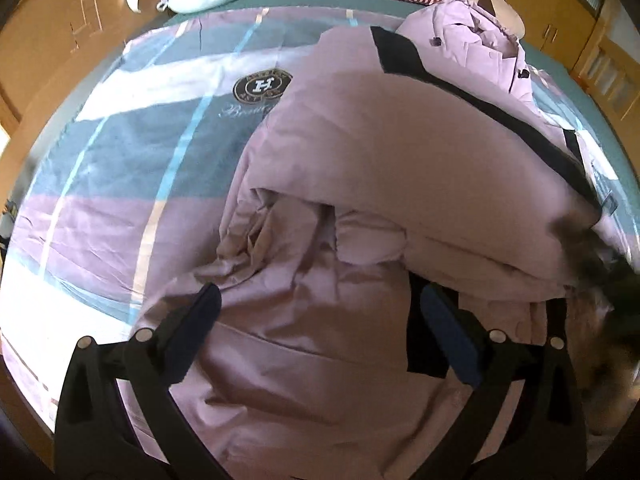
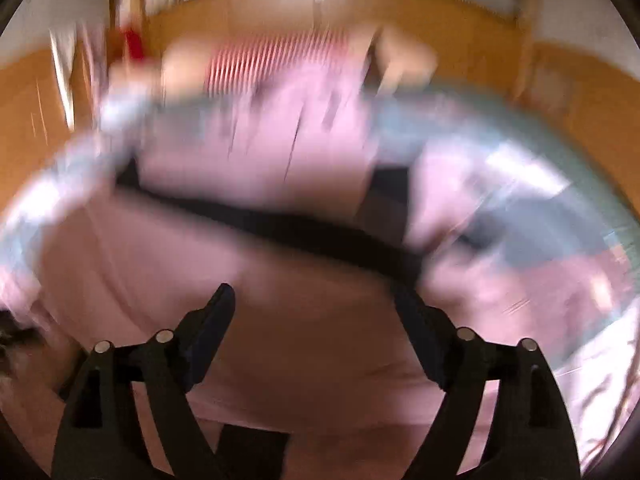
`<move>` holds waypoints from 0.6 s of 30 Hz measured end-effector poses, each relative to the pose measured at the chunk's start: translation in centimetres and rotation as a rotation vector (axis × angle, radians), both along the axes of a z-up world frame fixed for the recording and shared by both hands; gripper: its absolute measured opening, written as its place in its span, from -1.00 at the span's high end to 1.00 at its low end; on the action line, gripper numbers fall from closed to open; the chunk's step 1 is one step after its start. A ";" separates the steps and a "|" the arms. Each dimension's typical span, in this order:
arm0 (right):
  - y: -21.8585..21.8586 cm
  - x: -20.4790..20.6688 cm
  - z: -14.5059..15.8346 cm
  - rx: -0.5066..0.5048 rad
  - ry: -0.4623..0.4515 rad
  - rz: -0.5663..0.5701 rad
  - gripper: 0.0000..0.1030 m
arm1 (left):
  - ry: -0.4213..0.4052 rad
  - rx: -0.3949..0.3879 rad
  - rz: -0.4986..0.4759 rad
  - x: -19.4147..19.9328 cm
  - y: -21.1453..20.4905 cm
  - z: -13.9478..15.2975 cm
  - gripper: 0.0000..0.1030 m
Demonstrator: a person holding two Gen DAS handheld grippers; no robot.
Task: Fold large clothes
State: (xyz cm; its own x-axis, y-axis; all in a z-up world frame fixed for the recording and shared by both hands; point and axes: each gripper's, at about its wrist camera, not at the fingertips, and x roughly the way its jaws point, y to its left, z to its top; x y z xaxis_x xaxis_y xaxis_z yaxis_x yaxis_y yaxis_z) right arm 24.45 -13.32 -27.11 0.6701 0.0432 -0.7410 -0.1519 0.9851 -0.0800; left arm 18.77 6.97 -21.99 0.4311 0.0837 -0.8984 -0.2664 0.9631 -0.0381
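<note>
Padded lilac coat [image 1: 360,152] lies on the bed [image 1: 120,152], directly under and ahead of both my tools, its black-trimmed edge [image 1: 460,80] running from far to the near right. My left tool [image 1: 320,308] hangs open over the crumpled near part, nearer the loose folds; my right tool [image 2: 316,304], also open and empty, shows blurred over the smooth panel. Fur trim [image 1: 600,264] sits at right.

Legible marks: one emblem and one script line, both on the bedsheet [image 1: 132,152].

Round dark badge [image 1: 262,85], far centre, bearing a large "H"; its ring lettering is too small to read. Below it, pale cursive script [image 1: 245,112] begins "Beau", the rest covered by the pink coat [image 1: 400,152].
</note>
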 end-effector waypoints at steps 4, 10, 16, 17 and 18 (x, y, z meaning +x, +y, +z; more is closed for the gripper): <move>-0.4 -0.3 0.4 0.025 -0.024 0.000 -0.75 | -0.023 0.016 0.028 0.1 0.5 0.0 -0.96; -0.4 0.2 0.4 0.042 -0.029 0.008 -0.82 | -0.114 0.077 0.062 2.8 0.0 -0.7 -0.96; -0.6 -0.3 0.1 0.046 -0.030 0.010 -0.86 | 0.018 -0.008 0.022 4.3 0.3 -3.8 -0.96; -0.7 -0.4 0.1 0.046 -0.031 0.010 -0.86 | 0.032 -0.071 0.035 4.5 1.2 -4.1 -0.96; -0.7 -0.3 0.1 0.048 -0.031 0.011 -0.87 | 0.041 -0.107 0.040 4.6 1.7 -4.2 -0.96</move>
